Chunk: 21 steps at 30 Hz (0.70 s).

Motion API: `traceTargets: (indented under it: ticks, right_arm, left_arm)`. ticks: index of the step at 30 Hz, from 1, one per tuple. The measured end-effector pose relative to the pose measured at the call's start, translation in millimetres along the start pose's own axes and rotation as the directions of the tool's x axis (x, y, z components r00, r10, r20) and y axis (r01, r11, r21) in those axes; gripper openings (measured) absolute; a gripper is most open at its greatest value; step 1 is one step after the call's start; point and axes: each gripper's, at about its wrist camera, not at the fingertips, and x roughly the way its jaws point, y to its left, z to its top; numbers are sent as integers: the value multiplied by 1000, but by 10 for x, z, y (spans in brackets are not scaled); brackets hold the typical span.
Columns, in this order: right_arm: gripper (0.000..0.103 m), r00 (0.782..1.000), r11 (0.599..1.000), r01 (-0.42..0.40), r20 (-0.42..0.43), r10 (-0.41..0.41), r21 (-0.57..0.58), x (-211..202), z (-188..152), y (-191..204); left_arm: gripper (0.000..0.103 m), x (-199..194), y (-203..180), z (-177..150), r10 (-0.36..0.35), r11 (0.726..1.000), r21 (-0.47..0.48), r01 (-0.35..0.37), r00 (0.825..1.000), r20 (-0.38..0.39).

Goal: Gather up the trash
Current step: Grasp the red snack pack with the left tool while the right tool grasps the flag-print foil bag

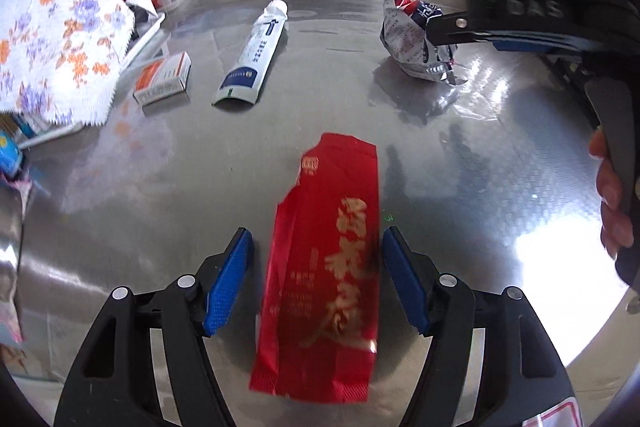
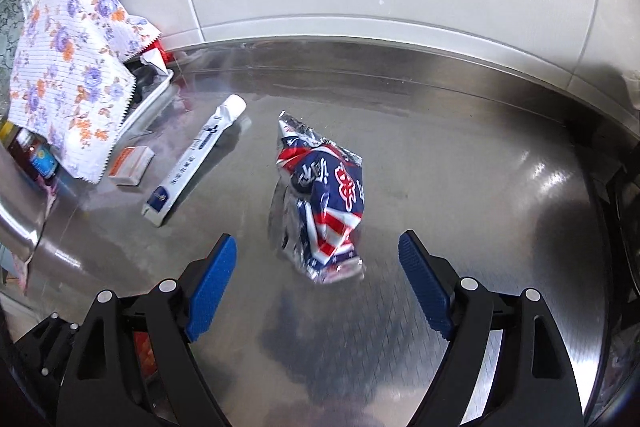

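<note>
Both tongs are wide open and holding nothing. The left gripper [image 1: 316, 267] sits right over the red wrapper [image 1: 320, 267], which lies flat on the steel counter [image 1: 160, 187] between its blue pads, not pinched. The right gripper [image 2: 316, 287] has the crumpled bag [image 2: 320, 195] just ahead of its tips, roughly centred between them. Off to the left of both: a toothpaste tube [image 2: 196, 155], a small box [image 2: 131, 165], and a floral cloth [image 2: 68, 75] draped over a tray [image 2: 156, 99].
</note>
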Motion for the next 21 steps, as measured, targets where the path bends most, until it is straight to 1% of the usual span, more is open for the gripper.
traceTargets:
  ticks: [2,7,9,14,15,16,18,20,21]
  right_arm:
    - [83,1000,1000,2,-9,-2,-5,92,30,1]
    - [84,1000,1000,8,-31,-8,-13,308,87,16]
    - [84,999,1000,5,-46,-6,-21,377,96,19]
    - [83,999,999,4,-53,-6,-35,493,93,36]
    - [75,999,999,-1,-52,-1,-39,507,89,43]
    - [70,999,999,2,-52,-5,-44,517,87,51]
    - [65,999,999,10,-42,-12,-50,516,91,58]
    - [62,999,999,3,-34,-4,-43,503,96,35]
    - [55,1000,999,2,-29,-3,-44,493,98,28]
  left_arm:
    - [67,33,45,57,-3,1000,-10,3,1000,12]
    - [67,115,193,187,22,999,-44,-21,1000,10]
    - [67,142,244,227,30,998,-54,-29,1000,10]
    - [66,217,375,359,45,996,-80,-44,999,8]
    - [65,229,396,382,48,995,-83,-47,999,8]
    - [62,239,419,407,51,995,-86,-50,999,9]
    - [55,244,456,436,56,994,-93,-55,998,9]
    - [44,239,495,449,58,993,-101,-57,998,9]
    - [42,239,517,451,56,993,-107,-55,998,9]
